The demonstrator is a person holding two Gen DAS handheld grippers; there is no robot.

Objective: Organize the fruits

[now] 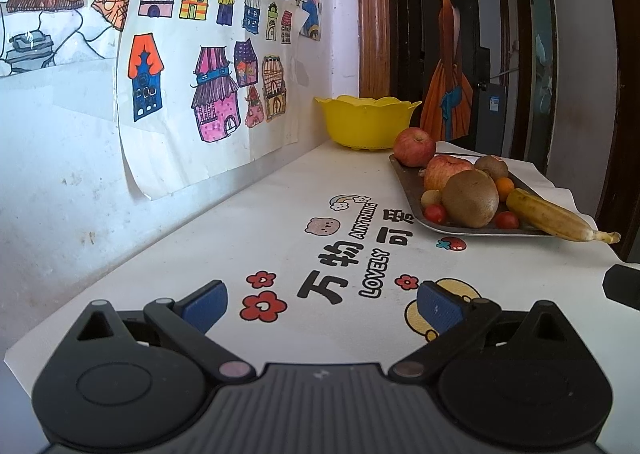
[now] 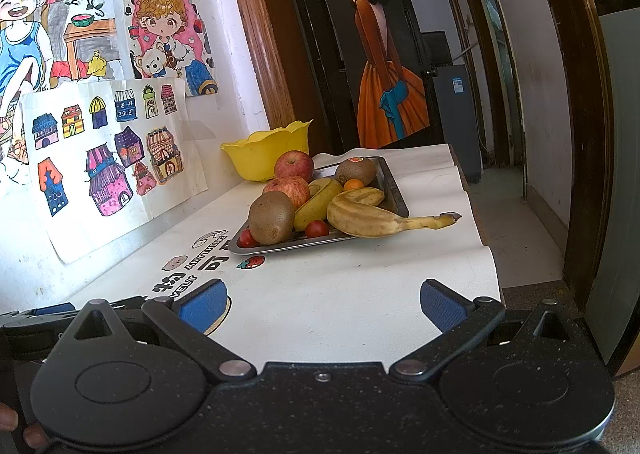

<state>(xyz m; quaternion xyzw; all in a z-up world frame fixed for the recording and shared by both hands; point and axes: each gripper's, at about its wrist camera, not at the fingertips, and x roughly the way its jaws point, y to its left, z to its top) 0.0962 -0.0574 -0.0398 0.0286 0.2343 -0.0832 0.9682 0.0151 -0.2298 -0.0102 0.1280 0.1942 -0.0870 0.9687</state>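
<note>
metal tray (image 2: pixel 394 190): flat, heaped with fruit | yellow bowl (image 2: pixel 267 152): scalloped rim, upright, just behind tray | two red apples (image 2: pixel 294 166) at back | two kiwis (image 2: pixel 271 217) | bananas (image 2: pixel 372 216), stem overhanging rim | cherry tomatoes (image 2: pixel 317 229) at front | small orange (image 2: pixel 353 185)

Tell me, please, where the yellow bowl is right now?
The yellow bowl stands on the table's far end against the wall, just behind the tray and its rear apple, left of the tray in both views.
</note>
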